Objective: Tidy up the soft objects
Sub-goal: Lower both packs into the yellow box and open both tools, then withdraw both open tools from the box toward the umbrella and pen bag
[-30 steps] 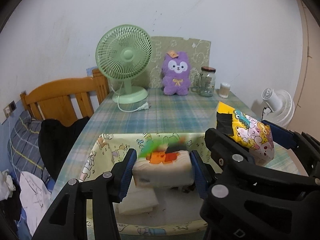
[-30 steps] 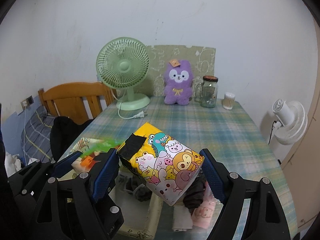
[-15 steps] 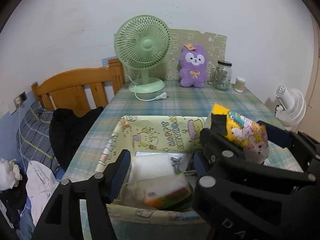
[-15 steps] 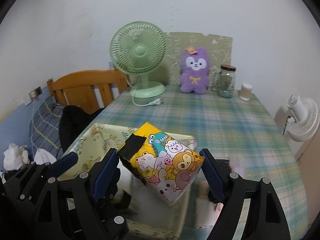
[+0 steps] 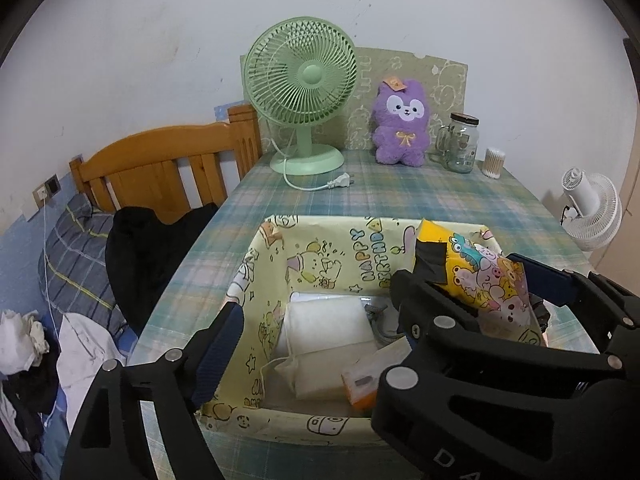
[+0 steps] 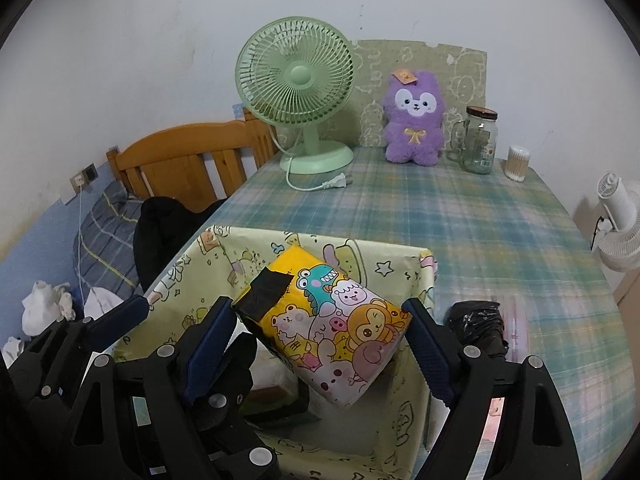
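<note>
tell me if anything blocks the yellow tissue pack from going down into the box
Nothing visible does. The tissue pack hangs in the right gripper over the open box, and only low packs lie on the floor below.

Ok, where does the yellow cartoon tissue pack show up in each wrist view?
Left wrist view: the tissue pack sits right of centre, over the far right part of the yellow box, partly behind the other claw's black frame.
Right wrist view: the tissue pack is lower centre, clamped between the right claw pads.
Shared landmark: the green fan at the table's far end.
</note>
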The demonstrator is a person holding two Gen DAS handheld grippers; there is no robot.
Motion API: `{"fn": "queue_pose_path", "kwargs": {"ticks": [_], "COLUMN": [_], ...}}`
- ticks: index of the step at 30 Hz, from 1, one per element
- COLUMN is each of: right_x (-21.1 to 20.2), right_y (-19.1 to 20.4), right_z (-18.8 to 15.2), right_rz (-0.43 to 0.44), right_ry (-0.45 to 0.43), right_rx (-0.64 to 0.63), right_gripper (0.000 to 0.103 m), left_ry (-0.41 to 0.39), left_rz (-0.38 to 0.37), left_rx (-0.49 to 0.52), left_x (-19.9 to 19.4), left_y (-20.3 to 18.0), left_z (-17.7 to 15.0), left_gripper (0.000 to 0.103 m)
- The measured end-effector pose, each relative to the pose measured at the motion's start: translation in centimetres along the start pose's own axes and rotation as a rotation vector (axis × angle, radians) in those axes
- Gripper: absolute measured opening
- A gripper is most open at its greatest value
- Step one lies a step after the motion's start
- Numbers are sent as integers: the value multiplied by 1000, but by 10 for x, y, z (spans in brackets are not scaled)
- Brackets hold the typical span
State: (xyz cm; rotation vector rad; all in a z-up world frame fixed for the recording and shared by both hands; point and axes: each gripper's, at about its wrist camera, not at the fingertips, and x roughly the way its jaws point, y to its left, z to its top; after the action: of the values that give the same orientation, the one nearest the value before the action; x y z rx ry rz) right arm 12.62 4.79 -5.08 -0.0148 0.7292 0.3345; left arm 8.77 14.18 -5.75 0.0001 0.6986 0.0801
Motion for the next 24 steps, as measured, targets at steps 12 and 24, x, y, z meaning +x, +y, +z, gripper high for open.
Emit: {"fn": "queue_pose_path", "kwargs": {"ticks": [12, 24], "right_x": [-9, -40], "right_y": [1, -11], "right_z": [-1, 1], "right_rz": [-66, -81], "right_ry": [-56, -102], "right_rx": [-29, -16], "right_gripper": [100, 100], "left_ry": [-11, -73], "left_rz": [-8, -10], "left_rx": [6, 10], "left_x": [-6, -31], "left_y": [-2, -21], "left_z": [-3, 5], "left_gripper": [89, 95]}}
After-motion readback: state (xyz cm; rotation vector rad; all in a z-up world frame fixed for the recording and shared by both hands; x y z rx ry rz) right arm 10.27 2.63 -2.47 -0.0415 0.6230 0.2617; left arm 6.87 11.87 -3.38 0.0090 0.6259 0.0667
